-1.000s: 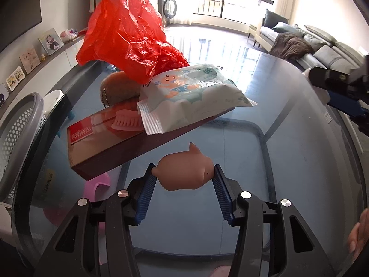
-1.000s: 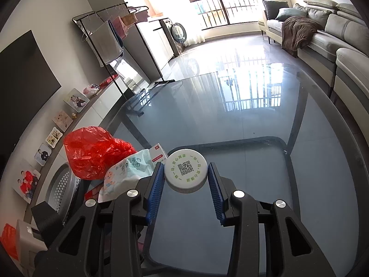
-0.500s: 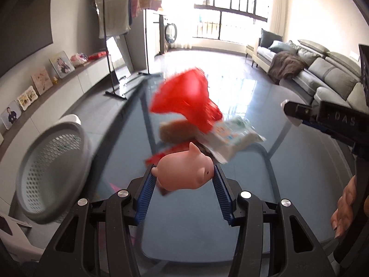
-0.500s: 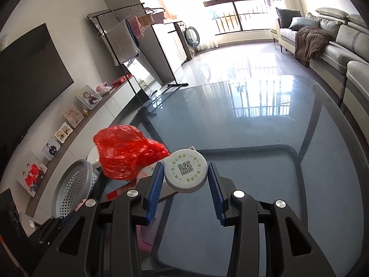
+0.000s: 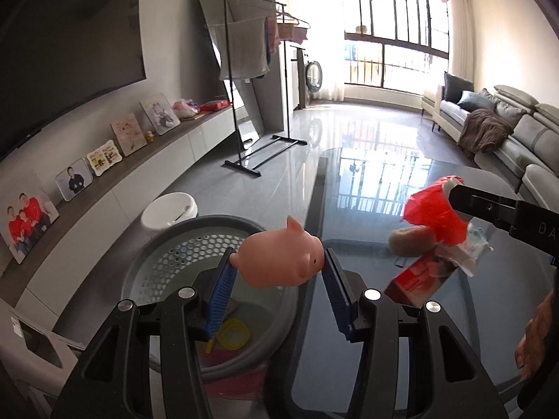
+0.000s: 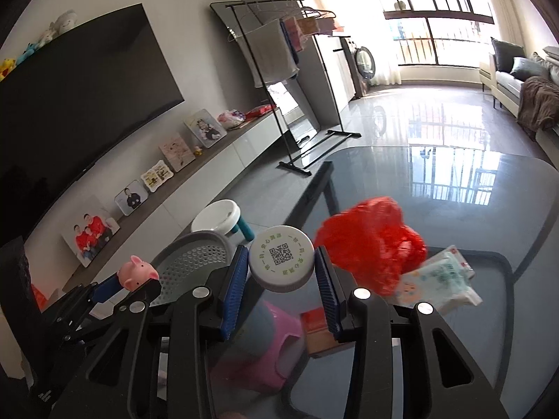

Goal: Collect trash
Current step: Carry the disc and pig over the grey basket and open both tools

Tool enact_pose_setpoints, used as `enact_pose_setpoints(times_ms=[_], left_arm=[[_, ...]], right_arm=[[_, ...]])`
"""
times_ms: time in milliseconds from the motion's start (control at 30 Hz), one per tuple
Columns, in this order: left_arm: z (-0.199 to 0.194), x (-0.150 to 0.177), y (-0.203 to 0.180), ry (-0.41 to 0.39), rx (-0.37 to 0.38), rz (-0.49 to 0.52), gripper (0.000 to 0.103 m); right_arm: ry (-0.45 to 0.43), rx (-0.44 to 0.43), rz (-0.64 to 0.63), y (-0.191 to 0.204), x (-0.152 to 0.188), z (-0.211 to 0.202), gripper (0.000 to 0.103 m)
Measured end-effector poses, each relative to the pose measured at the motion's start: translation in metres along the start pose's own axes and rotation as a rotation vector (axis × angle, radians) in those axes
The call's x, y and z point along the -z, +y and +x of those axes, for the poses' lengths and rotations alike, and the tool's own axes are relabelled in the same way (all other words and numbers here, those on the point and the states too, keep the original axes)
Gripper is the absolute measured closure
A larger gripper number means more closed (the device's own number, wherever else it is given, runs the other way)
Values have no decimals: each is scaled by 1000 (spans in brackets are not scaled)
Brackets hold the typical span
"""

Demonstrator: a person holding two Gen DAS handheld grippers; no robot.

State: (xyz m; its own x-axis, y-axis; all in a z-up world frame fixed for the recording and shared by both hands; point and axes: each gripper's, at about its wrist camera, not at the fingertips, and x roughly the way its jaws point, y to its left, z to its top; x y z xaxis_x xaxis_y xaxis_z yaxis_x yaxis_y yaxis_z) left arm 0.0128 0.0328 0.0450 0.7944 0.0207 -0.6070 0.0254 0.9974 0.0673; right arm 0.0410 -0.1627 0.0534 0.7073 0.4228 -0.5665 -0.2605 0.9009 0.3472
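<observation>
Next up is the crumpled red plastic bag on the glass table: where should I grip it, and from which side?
Pinch the crumpled red plastic bag at its bunched top, coming from above. It is soft, heaped high, and lies against the wet-wipes pack and red-and-brown box, so side approaches look crowded.

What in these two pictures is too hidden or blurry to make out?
- Basket contents, left wrist view: the left tongs and pig toy cover most of them.
- Red box, left wrist view: print blurred; wipes pack overlaps it.
- Cap lettering, right wrist view: too small.
- Brown lump, left wrist view: partly behind the red bag.
</observation>
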Motion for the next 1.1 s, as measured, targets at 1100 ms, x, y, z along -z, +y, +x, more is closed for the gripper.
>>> enact_pose_setpoints(times_ms=[1100], left_arm=[[71,29,128,169,-141,-147,37]], right_arm=[[259,-151,-97,100,28,150,52]])
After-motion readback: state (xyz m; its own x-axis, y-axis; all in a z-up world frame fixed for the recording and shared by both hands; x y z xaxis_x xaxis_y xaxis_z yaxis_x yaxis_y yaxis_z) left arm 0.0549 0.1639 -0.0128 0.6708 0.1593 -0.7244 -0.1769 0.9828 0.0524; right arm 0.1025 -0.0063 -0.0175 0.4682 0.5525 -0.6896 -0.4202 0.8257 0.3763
